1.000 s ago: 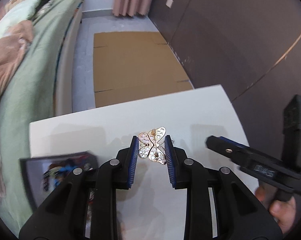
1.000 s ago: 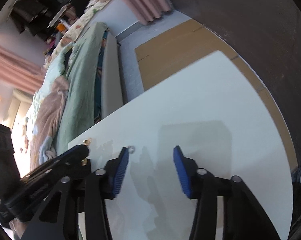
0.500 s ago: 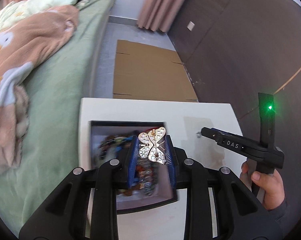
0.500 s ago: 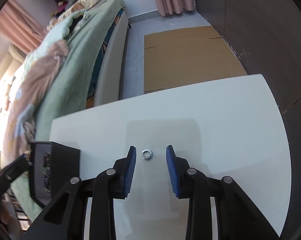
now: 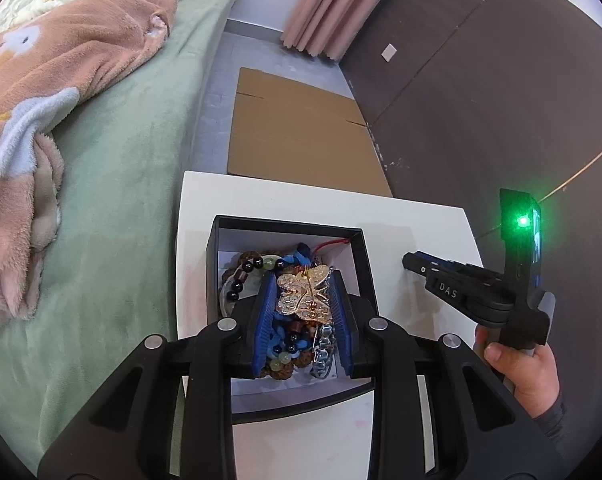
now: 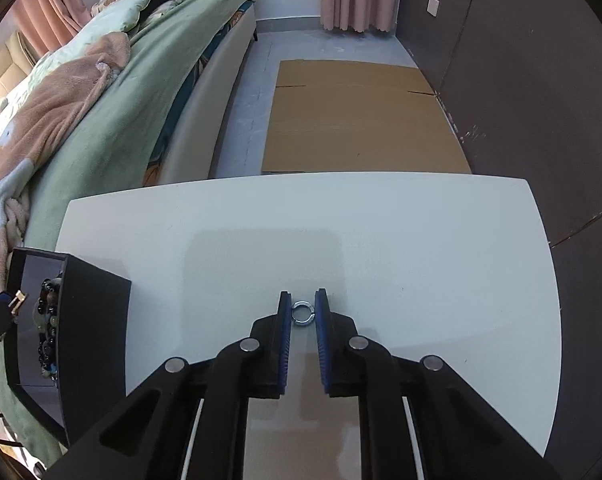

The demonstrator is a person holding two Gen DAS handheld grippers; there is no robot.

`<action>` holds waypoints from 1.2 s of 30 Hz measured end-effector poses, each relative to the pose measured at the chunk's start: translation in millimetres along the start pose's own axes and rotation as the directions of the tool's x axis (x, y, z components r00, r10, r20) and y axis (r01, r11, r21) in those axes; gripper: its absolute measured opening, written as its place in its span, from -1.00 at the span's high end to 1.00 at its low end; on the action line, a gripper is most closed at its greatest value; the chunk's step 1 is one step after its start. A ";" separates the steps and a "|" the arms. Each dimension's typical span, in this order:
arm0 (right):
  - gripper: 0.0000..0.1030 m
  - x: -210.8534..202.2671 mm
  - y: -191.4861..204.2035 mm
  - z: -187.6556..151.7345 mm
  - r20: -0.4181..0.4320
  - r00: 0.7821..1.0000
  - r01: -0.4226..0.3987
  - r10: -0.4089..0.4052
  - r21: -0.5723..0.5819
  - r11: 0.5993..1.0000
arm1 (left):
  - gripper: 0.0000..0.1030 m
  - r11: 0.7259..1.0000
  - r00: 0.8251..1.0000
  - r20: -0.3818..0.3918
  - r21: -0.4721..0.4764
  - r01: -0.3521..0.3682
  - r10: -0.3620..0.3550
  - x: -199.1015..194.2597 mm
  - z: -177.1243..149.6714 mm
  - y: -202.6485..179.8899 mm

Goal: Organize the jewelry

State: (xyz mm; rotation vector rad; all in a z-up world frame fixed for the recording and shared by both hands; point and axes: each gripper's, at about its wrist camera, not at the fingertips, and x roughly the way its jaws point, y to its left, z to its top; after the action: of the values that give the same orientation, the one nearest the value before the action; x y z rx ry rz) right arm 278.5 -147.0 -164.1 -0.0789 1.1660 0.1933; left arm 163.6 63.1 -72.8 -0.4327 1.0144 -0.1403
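My left gripper [image 5: 303,292] is shut on a gold butterfly brooch [image 5: 301,294] and holds it over the open black jewelry box [image 5: 217,240], which holds several bead bracelets [image 5: 245,272] and a silver chain [image 5: 321,348]. My right gripper [image 6: 303,310] has its blue pads on either side of a small silver ring [image 6: 302,313] that lies on the white table [image 6: 381,240]; the pads are close to the ring, and contact is unclear. The right gripper also shows in the left wrist view [image 5: 411,260], to the right of the box. The box also shows at the left of the right wrist view [image 6: 93,312].
A bed with a green cover [image 5: 101,160] and a brown blanket [image 5: 41,72] runs along the table's left side. Flat cardboard [image 6: 361,116] lies on the floor beyond the table. A dark wall [image 6: 521,80] stands to the right.
My left gripper has carried the brooch from the bare table to over the box and lower into it. My right gripper has moved onto the ring and narrowed around it.
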 end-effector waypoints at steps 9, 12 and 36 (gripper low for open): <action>0.77 -40.4 2.3 -6.1 0.074 0.991 -0.117 0.113 0.047 0.992 | -0.20 1.000 0.996 0.090 -0.017 -0.021 0.023 -31.8 5.6 13.2; 0.77 -58.2 15.1 -6.7 0.110 0.981 -0.166 0.162 0.025 0.986 | -0.32 0.999 0.993 0.108 -0.014 -0.046 0.047 -39.6 6.4 20.2; -0.28 -133.9 67.6 -41.1 0.186 0.892 -0.408 0.412 -0.061 0.911 | -0.87 0.995 0.981 0.179 -0.082 -0.056 0.070 -74.6 -3.5 45.4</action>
State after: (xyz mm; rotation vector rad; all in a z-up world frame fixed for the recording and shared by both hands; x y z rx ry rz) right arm 177.5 -102.1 -54.6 0.1699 0.9724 0.5760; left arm 117.5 126.5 -34.2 -0.4735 0.8540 -0.0045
